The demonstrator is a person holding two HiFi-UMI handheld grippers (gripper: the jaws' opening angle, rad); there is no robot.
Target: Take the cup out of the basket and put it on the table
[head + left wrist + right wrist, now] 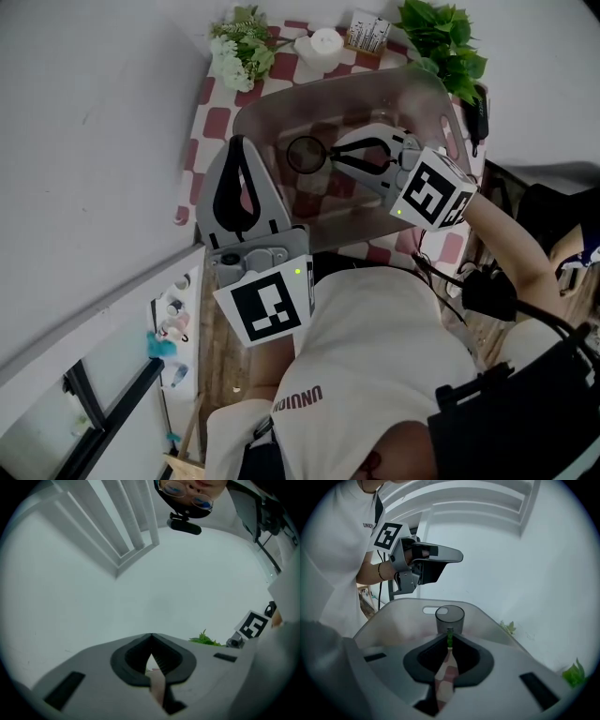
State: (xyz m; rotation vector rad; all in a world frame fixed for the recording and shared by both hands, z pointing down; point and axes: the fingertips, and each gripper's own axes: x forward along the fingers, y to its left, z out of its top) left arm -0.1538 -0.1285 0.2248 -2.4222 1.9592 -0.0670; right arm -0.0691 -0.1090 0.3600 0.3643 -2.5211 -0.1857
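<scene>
The right gripper (330,157) reaches into the one basket (375,82), its jaws pressed together on nothing. Its tips point at the single upright cup (306,155) inside. The left gripper (240,145), likewise closed and empty, hangs beside the basket. The cup is round, smoky and see-through, and the basket is cloudy, round-cornered plastic on the checked table (211,94).

Head view: from above the person, steeply down; the counter (194,141), basket (356,89) and both grippers are all in frame.

Left gripper view: rides the left gripper (239,142), faces the far wall tilted up, own fingers (161,660) close at the bottom. Shares the green plant (205,640) and the marker cube (253,625) of the right gripper (330,156) with the head view.

Right gripper view: low and close over the basket, facing the cup (450,618) with the left gripper beyond; all three are shared with the head view.
</scene>
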